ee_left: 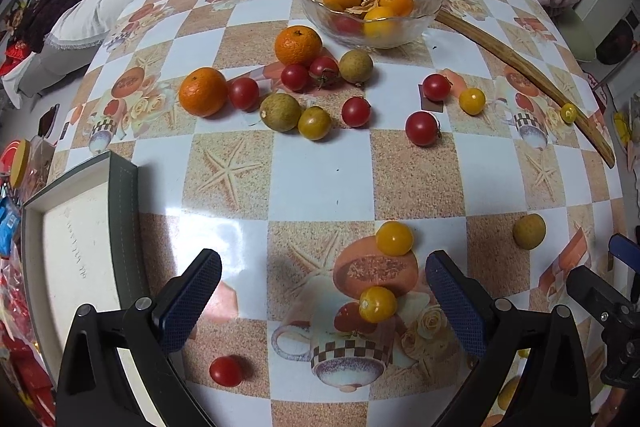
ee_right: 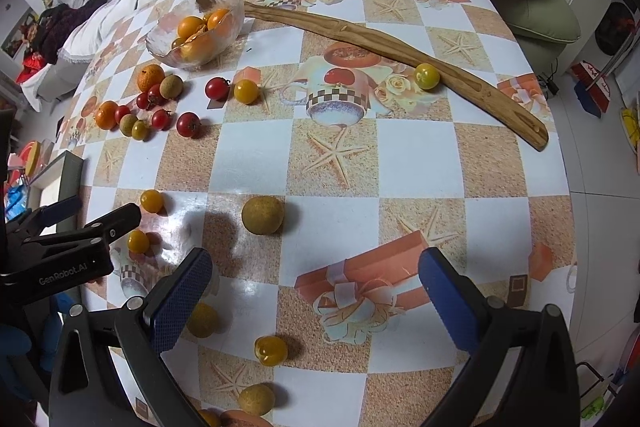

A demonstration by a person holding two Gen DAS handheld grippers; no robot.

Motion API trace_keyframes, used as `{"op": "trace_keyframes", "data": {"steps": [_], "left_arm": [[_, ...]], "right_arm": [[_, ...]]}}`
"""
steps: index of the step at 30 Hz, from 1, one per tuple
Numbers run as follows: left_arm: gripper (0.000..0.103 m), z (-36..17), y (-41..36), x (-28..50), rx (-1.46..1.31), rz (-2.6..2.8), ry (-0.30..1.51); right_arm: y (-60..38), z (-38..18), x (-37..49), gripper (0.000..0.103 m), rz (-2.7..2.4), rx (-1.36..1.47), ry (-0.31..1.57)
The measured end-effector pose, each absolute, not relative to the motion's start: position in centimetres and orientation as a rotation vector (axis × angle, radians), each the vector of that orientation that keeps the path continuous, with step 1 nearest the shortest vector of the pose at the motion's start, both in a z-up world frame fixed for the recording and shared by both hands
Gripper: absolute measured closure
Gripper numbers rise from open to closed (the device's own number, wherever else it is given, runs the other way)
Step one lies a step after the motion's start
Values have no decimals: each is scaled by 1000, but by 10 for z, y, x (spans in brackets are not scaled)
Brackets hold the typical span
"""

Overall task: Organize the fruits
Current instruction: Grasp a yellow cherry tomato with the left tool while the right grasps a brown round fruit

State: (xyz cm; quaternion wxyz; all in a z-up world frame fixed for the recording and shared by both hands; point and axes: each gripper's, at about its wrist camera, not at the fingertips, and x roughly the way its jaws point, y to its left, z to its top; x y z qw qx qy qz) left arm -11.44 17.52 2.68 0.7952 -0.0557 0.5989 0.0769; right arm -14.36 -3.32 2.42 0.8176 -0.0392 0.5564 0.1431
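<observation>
Both claws wide open, nothing held. Yellow cherry tomato (ee_left: 377, 304) sits between left gripper (ee_left: 322, 301) pads; glass bowl (ee_left: 370, 1) at 12 o'clock. Right gripper (ee_right: 316, 297) idle. Pads should be centred, closed gently to avoid crushing.

Right claw (ee_right: 316, 291) jaws wide apart, nothing between them, hovering over the checkered counter (ee_right: 420, 163). Brown round fruit (ee_right: 263, 215) at 12 o'clock of the claw, just ahead of the fingertips. Yellow tomato (ee_right: 271, 350) low between the fingers. Glass bowl (ee_right: 224, 39) at 11 o'clock, holding orange fruits. Mixed cluster of red tomatoes (ee_right: 188, 124) and small oranges (ee_right: 106, 115) at 10 o'clock. Wooden stick (ee_right: 400, 47) lies diagonally at 1 o'clock; yellow-green tomato (ee_right: 426, 76) touches it. Left claw (ee_right: 92, 223) at 9 o'clock, also spread.
</observation>
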Motion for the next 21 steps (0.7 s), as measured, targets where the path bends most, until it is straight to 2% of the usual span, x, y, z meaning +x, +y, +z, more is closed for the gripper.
{"op": "trace_keyframes", "data": {"steps": [8,10,11,13,19,21], "left_arm": [[0,15,162,-101,-65,117,1296],[10,12,160,-98,-62,105,1301],[19,10,160,-96,-61,98,1313],[21,6,160,-93,-65,95,1336],[29,6,159,-92,-82,81,1326],[36,7,157,-92,-76,69,1324]], "right_arm": [[-29,16,-137,0,316,-101,1200],[-26,14,-135,1,325,-111,1201],[-25,13,-134,2,331,-116,1202],[-22,10,-132,2,346,-125,1202],[-10,-2,-124,24,389,-150,1220],[-6,-5,-122,29,402,-157,1225]]}}
